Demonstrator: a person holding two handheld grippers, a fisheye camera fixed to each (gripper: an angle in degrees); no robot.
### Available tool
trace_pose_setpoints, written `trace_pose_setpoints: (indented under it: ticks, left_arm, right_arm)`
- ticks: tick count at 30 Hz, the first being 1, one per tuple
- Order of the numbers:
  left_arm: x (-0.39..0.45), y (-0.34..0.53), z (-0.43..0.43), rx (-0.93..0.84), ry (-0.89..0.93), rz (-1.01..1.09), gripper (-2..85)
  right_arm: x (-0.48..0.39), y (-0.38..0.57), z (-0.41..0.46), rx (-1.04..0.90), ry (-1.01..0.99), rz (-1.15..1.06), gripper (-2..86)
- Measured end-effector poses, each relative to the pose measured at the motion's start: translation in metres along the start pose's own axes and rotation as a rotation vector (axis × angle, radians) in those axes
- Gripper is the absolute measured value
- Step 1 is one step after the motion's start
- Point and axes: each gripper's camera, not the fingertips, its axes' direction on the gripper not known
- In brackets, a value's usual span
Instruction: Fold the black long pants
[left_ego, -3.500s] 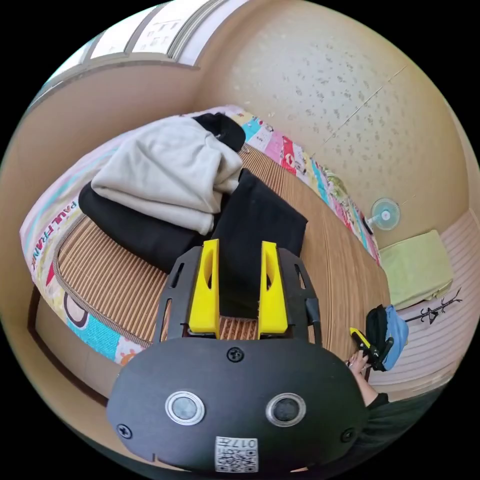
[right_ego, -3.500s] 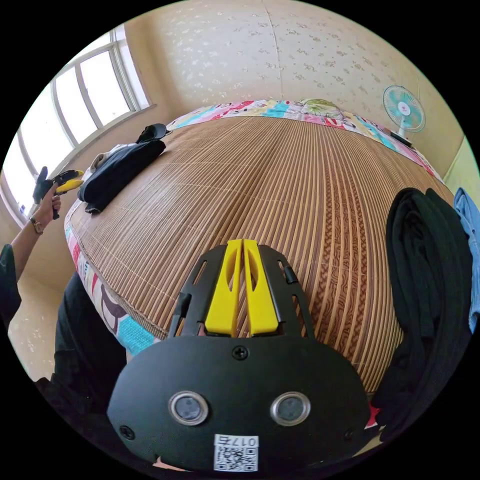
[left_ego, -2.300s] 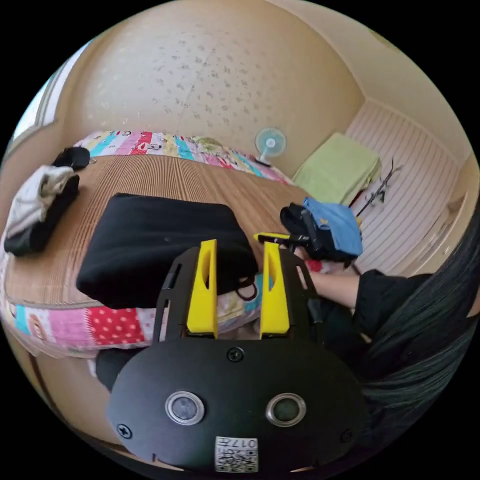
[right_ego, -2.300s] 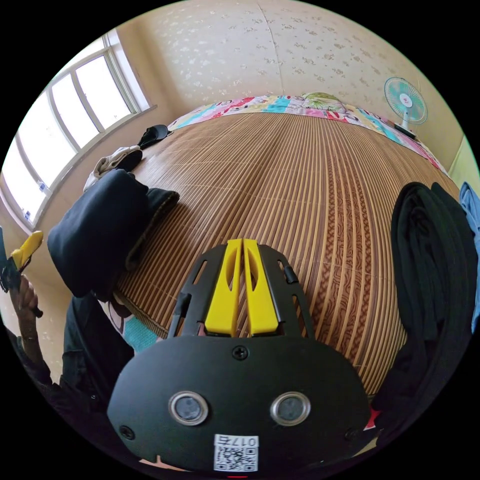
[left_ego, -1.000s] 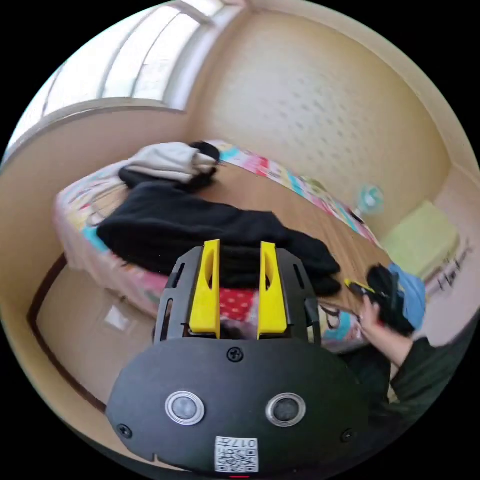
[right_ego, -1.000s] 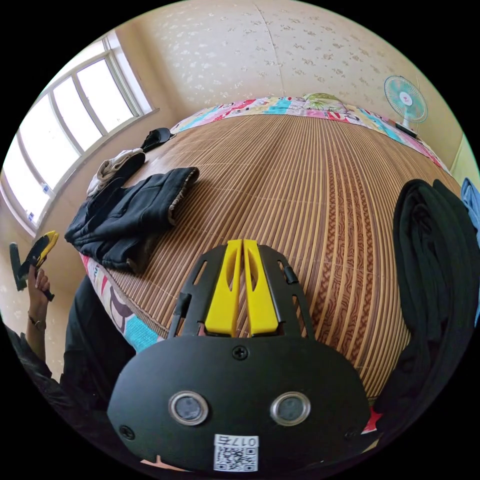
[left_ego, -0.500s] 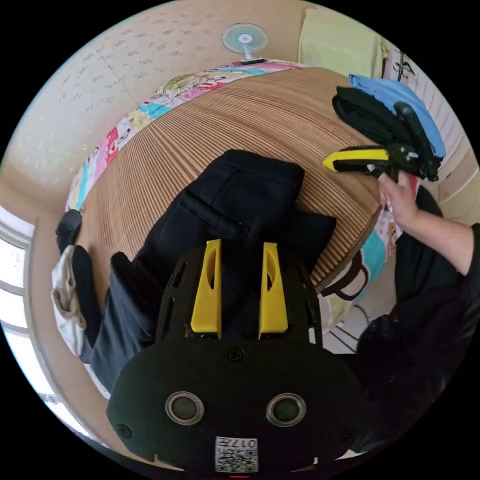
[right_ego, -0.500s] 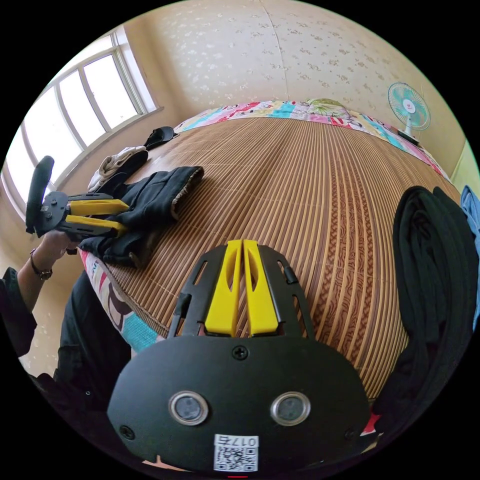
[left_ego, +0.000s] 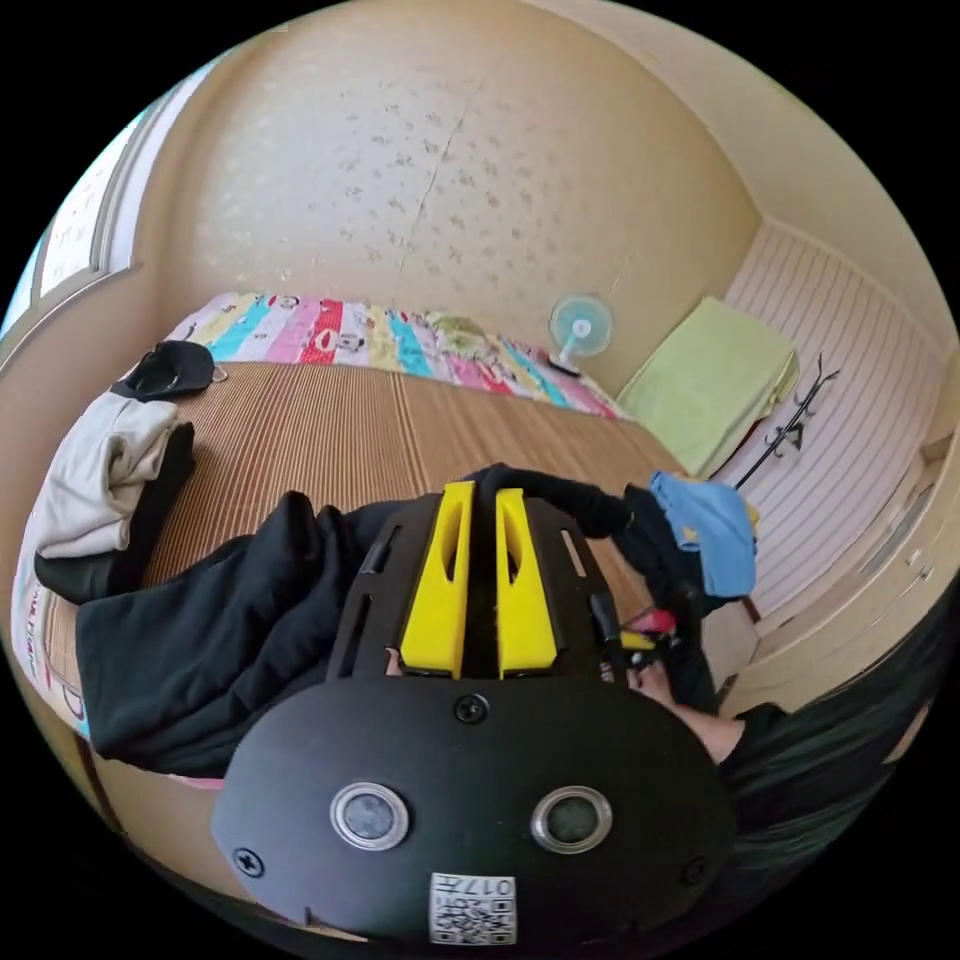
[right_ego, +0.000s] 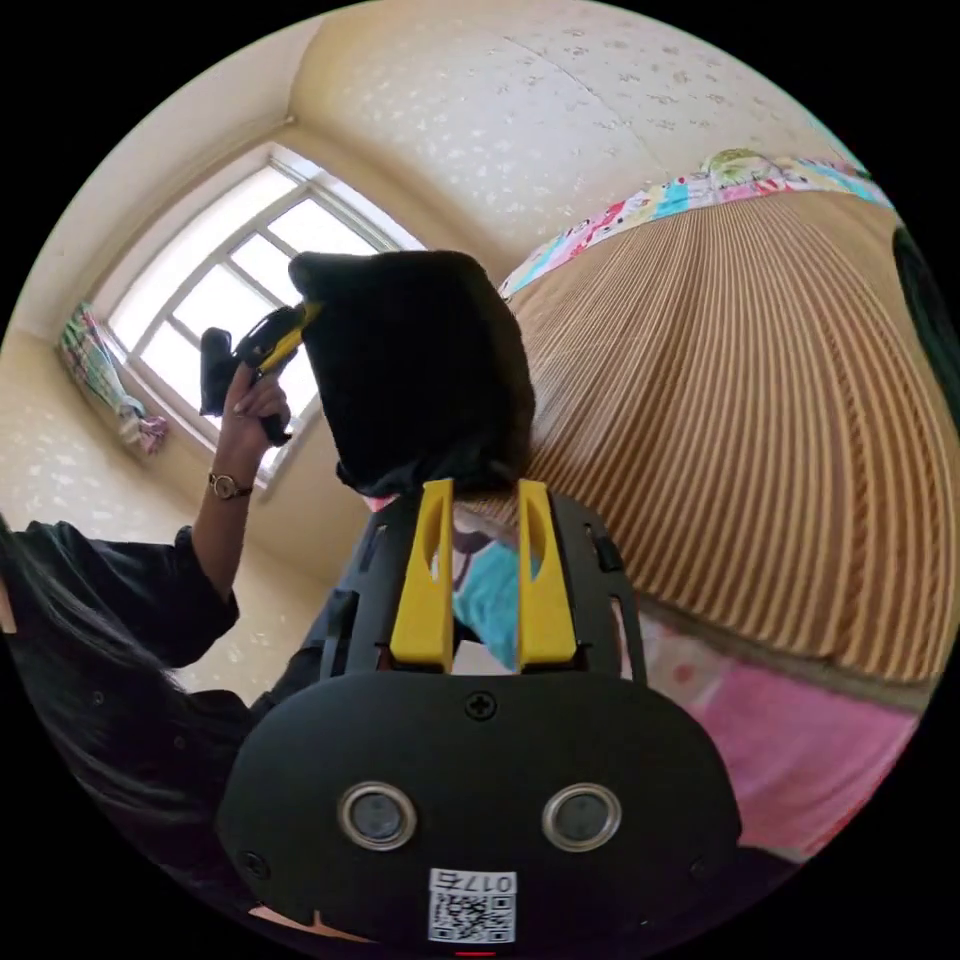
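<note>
1. Currently, in the left gripper view: left tongs (left_ego: 478, 500) nearly closed, only a narrow slit between the jaws, pinching an edge of the black long pants (left_ego: 230, 620). Rest of the garment trailing from centre toward 8 o'clock, draped over the near edge of the bed (left_ego: 330, 420). Pile of pale and dark clothes (left_ego: 100, 490) at 9 o'clock, small fan (left_ego: 580, 330) at 1 o'clock, blue and black folded stack (left_ego: 700, 540) at 3 o'clock.

2. Next, in the right gripper view: right tongs (right_ego: 480, 500) open to a moderate gap, gripping nothing, tips just below the hanging black cloth (right_ego: 410, 370); contact hard to judge. Other tongs (right_ego: 275, 340) at 10 o'clock, held up by a hand (right_ego: 255, 400) and clamped on the cloth's upper corner. Window (right_ego: 230, 300) behind, striped mat of the bed stretching toward 2 o'clock.

3. Advice for this step, likely lifting and shaking out: take the free corner of the same edge with the open tongs, pull the edge taut and level, then lay flat on the mat before any fold.
</note>
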Motion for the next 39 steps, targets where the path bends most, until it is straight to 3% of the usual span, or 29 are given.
trace_pose_setpoints:
  ticks: [7,11,13,15,18,21,24,28,34,37,39]
  left_arm:
    - [0.069,-0.021,-0.102,0.211,0.284,0.022,3.7]
    - [0.114,-0.028,-0.19,0.374,0.471,0.119,3.4]
    - [0.123,-0.03,-0.239,0.468,0.521,0.147,3.2]
    - [0.134,-0.033,-0.303,0.582,0.566,0.196,2.8]
    - [0.158,-0.041,-0.376,0.704,0.515,0.306,2.2]
    - [0.174,-0.057,-0.429,0.792,0.479,0.302,1.9]
    - [0.179,-0.074,-0.465,0.845,0.548,0.292,1.7]
    - [0.192,-0.099,-0.501,0.835,0.612,0.362,1.8]
    - [0.182,-0.145,-0.495,0.804,0.421,0.275,2.1]
    - [0.171,-0.247,-0.443,0.681,0.309,0.206,2.6]
    - [0.135,-0.39,-0.374,0.523,0.197,0.091,3.9]
  right_arm:
    - [-0.036,0.022,-0.013,0.098,-0.011,0.038,18.6]
    - [-0.071,-0.015,-0.092,0.335,-0.313,-0.038,9.5]
    - [-0.105,-0.037,-0.152,0.463,-0.282,-0.073,8.3]
    - [-0.172,-0.066,-0.24,0.593,-0.246,-0.279,7.0]
    - [-0.276,-0.098,-0.326,0.63,-0.151,-0.591,6.1]
    - [-0.374,-0.119,-0.373,0.638,-0.015,-0.797,5.1]
    - [-0.439,-0.126,-0.409,0.714,-0.065,-0.89,3.9]
    - [-0.498,-0.143,-0.436,0.669,-0.017,-0.886,2.9]
    - [-0.503,-0.159,-0.417,0.7,0.054,-0.788,3.2]
    - [-0.486,-0.227,-0.385,0.69,0.235,-0.693,4.6]
    - [-0.472,-0.35,-0.36,0.719,0.457,-0.573,6.8]
